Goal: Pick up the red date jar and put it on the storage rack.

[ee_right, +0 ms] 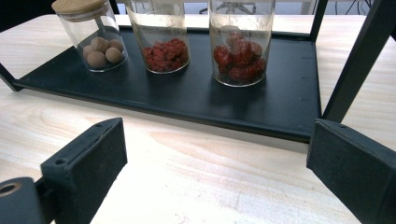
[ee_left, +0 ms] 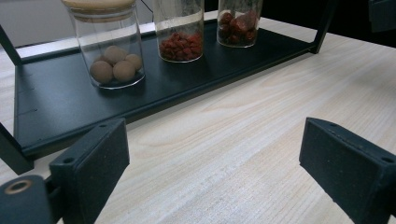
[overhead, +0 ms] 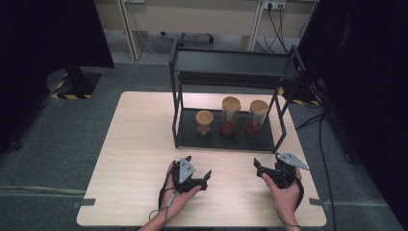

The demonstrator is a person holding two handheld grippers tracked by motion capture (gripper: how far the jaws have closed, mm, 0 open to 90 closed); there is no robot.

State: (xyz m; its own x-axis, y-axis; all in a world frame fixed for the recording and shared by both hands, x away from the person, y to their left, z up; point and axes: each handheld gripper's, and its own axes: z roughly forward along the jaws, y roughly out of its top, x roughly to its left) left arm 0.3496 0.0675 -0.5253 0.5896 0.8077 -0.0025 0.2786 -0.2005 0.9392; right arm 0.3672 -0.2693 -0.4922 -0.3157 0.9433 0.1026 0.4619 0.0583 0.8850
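A black two-tier metal rack (overhead: 224, 142) stands at the back of the wooden table. On its bottom shelf are three glass jars with wooden lids: a short jar of brown balls (overhead: 204, 122) (ee_left: 111, 51) (ee_right: 95, 42), a tall jar of small red berries (overhead: 229, 116) (ee_left: 180, 32) (ee_right: 161, 39) and a tall jar of larger red fruits (overhead: 256, 118) (ee_left: 238, 23) (ee_right: 240, 46). My left gripper (overhead: 199, 175) (ee_left: 215, 163) hovers open over the table in front of the rack. To its right, my right gripper (overhead: 266, 165) (ee_right: 217, 168) is open too. Both hold nothing.
The rack's top shelf (overhead: 233, 62) overhangs the jars, with upright posts (ee_right: 359, 60) at its corners. Bare tabletop (overhead: 139, 144) lies to the left of the rack and in front of it. Cables (overhead: 327, 159) trail on the floor at right.
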